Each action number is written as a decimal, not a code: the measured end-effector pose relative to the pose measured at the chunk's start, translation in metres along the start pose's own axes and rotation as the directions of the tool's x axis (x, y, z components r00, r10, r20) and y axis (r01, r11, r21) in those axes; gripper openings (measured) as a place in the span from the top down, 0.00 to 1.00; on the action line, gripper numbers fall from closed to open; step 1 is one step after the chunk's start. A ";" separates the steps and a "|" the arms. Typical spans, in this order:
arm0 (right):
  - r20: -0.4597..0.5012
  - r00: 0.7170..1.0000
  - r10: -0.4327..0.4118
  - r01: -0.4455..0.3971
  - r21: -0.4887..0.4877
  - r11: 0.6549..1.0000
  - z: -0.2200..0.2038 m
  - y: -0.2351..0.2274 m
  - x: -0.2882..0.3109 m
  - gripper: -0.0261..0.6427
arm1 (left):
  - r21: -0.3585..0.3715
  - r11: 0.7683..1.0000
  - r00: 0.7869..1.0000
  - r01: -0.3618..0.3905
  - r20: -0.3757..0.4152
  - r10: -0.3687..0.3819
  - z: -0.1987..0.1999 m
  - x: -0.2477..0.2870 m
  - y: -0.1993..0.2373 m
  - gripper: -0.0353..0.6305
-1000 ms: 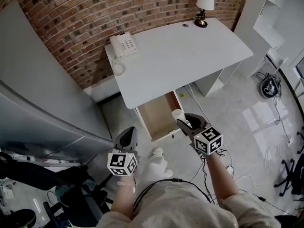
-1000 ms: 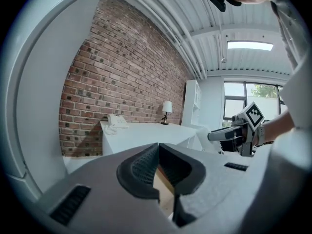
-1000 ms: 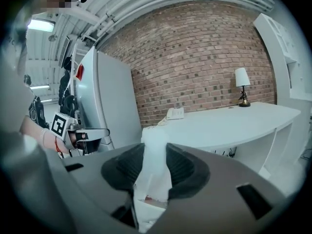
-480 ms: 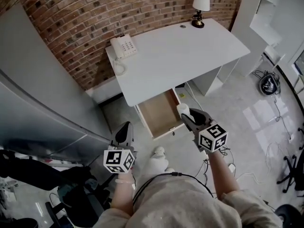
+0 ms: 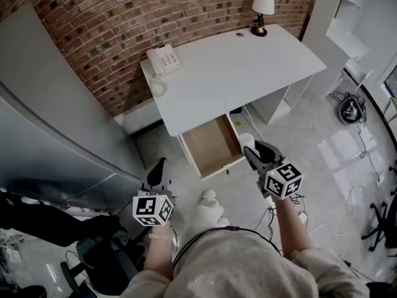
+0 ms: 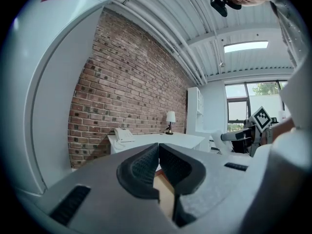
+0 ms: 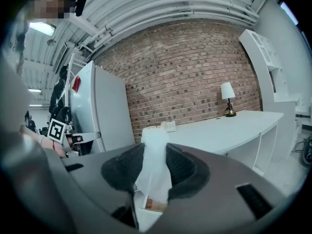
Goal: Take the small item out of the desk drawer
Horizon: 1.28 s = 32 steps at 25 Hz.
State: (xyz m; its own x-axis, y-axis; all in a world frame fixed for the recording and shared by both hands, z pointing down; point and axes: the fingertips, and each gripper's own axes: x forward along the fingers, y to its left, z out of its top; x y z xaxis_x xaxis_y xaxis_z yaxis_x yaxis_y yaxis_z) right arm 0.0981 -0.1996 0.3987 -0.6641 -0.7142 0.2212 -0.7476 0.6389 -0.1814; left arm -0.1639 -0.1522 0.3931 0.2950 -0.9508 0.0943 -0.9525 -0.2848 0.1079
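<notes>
Right gripper view shows the right gripper [image 7: 155, 150] clamped on a small white item [image 7: 154, 165], base hidden; left gripper [image 6: 158, 152] closed, empty.

Grey left tool [image 5: 160, 165], right tool [image 5: 254, 151], black-white marker cubes [image 5: 152, 210] (one each). Light speckled top [image 5: 236, 272], black cable [image 5: 226, 228] across it.

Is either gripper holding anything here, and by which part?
The right gripper clamps a small white item by its sides, one end protruding past the jaws. The left gripper is shut, empty.
</notes>
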 end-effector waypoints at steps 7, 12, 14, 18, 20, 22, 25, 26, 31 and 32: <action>0.039 0.999 -0.028 0.027 0.018 0.999 0.003 -0.002 -0.014 0.75 | -0.012 0.999 1.000 -0.030 0.009 0.030 0.002 -0.011 0.009 0.94; 0.070 0.996 -0.054 0.053 0.020 0.998 0.007 -0.002 -0.022 0.75 | -0.006 0.999 0.999 -0.037 0.016 0.037 0.005 -0.019 0.011 0.94; 0.081 0.995 -0.063 0.061 0.020 0.998 0.009 -0.002 -0.025 0.75 | -0.006 0.999 0.999 -0.040 0.016 0.040 0.004 -0.023 0.011 0.94; 0.129 0.990 -0.061 0.061 0.006 0.998 0.018 0.000 -0.033 0.75 | -0.007 0.999 0.999 -0.047 0.026 0.047 0.007 -0.029 0.012 0.94; 0.153 0.986 -0.062 0.064 -0.007 0.998 0.022 0.001 -0.037 0.75 | -0.004 0.999 0.998 -0.047 0.039 0.047 0.012 -0.032 0.011 0.94; 0.159 0.985 -0.069 0.073 -0.018 0.997 0.025 0.001 -0.041 0.75 | -0.001 0.999 0.997 -0.049 0.055 0.049 0.019 -0.034 0.010 0.94; 0.165 0.983 -0.078 0.083 -0.025 0.996 0.028 -0.001 -0.044 0.75 | 0.003 0.998 0.996 -0.055 0.075 0.055 0.026 -0.036 0.009 0.94; 0.168 0.983 -0.080 0.086 -0.026 0.996 0.030 -0.001 -0.045 0.75 | 0.004 0.998 0.996 -0.056 0.076 0.056 0.026 -0.037 0.009 0.94; 0.169 0.982 -0.080 0.088 -0.043 0.995 0.035 0.000 -0.047 0.75 | 0.004 0.998 0.996 -0.063 0.067 0.063 0.024 -0.037 0.010 0.94; 0.168 0.983 -0.079 0.088 -0.043 0.995 0.035 -0.001 -0.048 0.75 | 0.004 0.998 0.996 -0.064 0.065 0.063 0.023 -0.037 0.010 0.94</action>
State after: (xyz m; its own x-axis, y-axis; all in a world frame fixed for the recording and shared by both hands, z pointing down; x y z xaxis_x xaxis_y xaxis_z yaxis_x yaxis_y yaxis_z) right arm 0.1299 -0.1760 0.3547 -0.5953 -0.8004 0.0704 -0.8017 0.5856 -0.1200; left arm -0.1860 -0.1229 0.3677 0.2285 -0.9729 0.0362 -0.9697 -0.2242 0.0973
